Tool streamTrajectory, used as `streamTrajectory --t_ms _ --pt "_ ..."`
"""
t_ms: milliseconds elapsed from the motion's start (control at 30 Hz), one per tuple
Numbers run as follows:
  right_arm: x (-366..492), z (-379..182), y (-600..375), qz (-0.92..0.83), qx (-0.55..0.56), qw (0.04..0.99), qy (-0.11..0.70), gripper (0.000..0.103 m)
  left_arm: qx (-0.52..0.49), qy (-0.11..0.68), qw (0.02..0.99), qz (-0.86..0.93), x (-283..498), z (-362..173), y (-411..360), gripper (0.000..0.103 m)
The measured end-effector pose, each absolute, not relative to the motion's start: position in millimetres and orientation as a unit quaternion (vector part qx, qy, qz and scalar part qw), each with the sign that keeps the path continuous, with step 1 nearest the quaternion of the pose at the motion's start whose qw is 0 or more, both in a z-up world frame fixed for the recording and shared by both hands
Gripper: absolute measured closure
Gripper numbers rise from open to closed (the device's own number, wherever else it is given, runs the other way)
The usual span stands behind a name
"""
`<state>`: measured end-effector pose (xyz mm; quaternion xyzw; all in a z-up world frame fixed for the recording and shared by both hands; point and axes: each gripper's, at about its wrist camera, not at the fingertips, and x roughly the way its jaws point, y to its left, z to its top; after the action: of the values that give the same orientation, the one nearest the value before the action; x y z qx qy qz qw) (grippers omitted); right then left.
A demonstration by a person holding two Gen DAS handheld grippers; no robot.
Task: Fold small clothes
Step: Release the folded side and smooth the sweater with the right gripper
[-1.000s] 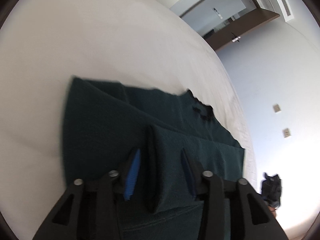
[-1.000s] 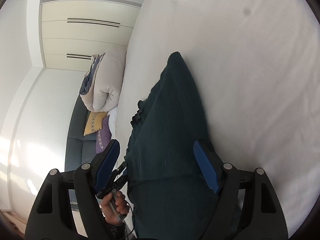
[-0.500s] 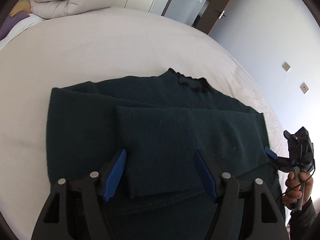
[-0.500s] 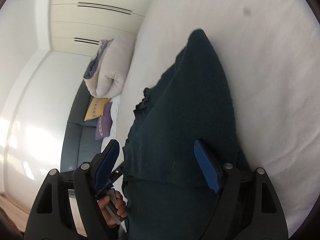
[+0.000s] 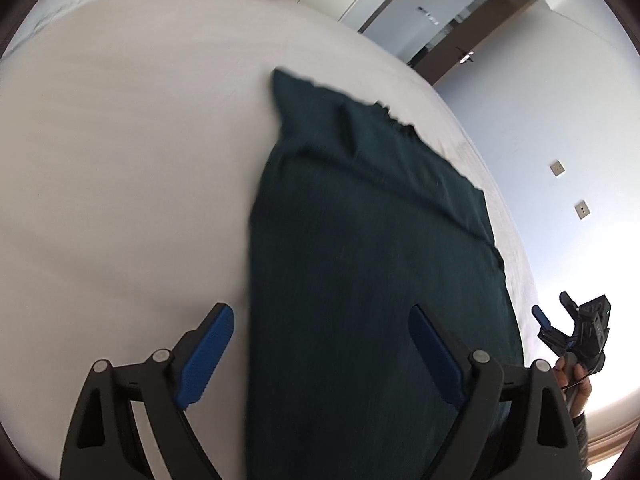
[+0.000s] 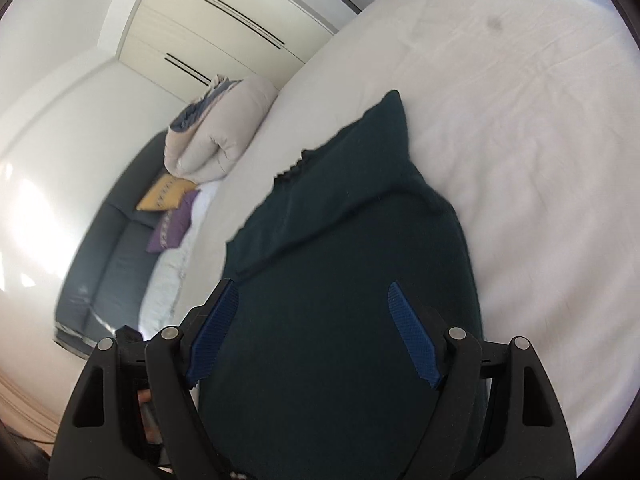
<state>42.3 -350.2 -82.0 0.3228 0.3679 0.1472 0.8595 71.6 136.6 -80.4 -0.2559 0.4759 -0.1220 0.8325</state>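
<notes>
A dark green sweater (image 5: 372, 264) lies flat on the white bed (image 5: 120, 160), its sleeves folded across the body and its collar (image 5: 394, 118) at the far end. My left gripper (image 5: 320, 336) hovers over the sweater's near left edge; its jaws are opening and the pads touch no cloth. My right gripper (image 6: 314, 320) hangs open above the sweater (image 6: 344, 280) near its other side, pressing on nothing. In the left wrist view the right gripper (image 5: 560, 324) shows at the right edge, held by a hand (image 5: 572, 376).
A rolled beige duvet (image 6: 216, 136) lies at the head of the bed. Beside the bed stands a dark grey sofa (image 6: 112, 272) with a yellow cushion (image 6: 166, 192) and a purple cushion (image 6: 172, 224). A doorway (image 5: 440, 28) and wardrobe doors (image 6: 224, 28) are beyond.
My left gripper has let go of the folded sleeve, opened wider and swung over toward the sweater's left edge. My right gripper has rolled and shifted along the sweater, staying open.
</notes>
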Motion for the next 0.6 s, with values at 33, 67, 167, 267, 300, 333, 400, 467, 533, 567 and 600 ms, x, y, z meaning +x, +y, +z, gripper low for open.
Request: streamTrajectory --t_ms 33,67,167,267,300,333,400,467,533,567,600 --pt "30.2 -82.6 -347.4 0.145 0.318 0.861 0.37 0.026 -0.262 0.484 0.826 -0.121 56.5 -85.8 138.3 0.012" --pt "15.2 -83.1 -345.6 0.139 0.316 0.863 0.37 0.026 -0.265 0.485 0.825 -0.122 44.1 -88.6 139.4 0.013" --pt "-15.9 -86.7 -349.1 0.128 0.322 0.862 0.369 0.026 -0.277 0.479 0.824 -0.122 12.9 -92.4 139.9 0.013" --pt "-42.7 -91.2 -354.4 0.12 0.33 0.857 0.377 0.026 -0.284 0.48 0.821 -0.122 -5.1 -95.4 144.3 0.014" --pt "-47.1 -92.8 -353.1 0.116 0.327 0.857 0.382 0.026 -0.281 0.482 0.821 -0.123 -9.1 -95.3 144.6 0.015" --pt "-54.2 -94.5 -353.4 0.112 0.32 0.856 0.389 0.026 -0.275 0.484 0.821 -0.124 -12.2 -95.0 143.5 0.016" --pt "-62.6 -99.6 -352.4 0.099 0.305 0.857 0.404 0.026 -0.267 0.492 0.818 -0.128 -14.6 -95.9 140.1 0.018" --pt "-76.5 -106.0 -357.5 0.093 0.31 0.852 0.41 0.026 -0.265 0.499 0.814 -0.136 -18.7 -98.4 137.4 0.02" --pt "-81.4 -110.1 -362.4 0.091 0.323 0.848 0.411 0.026 -0.265 0.503 0.81 -0.142 -22.2 -100.2 135.3 0.022" --pt "-86.0 -112.3 -365.2 0.089 0.33 0.845 0.412 0.026 -0.269 0.505 0.807 -0.147 -24.4 -101.2 135.7 0.024" --pt "-88.8 -113.7 -367.1 0.09 0.334 0.843 0.411 0.026 -0.276 0.507 0.802 -0.153 -25.3 -102.8 135.6 0.025"
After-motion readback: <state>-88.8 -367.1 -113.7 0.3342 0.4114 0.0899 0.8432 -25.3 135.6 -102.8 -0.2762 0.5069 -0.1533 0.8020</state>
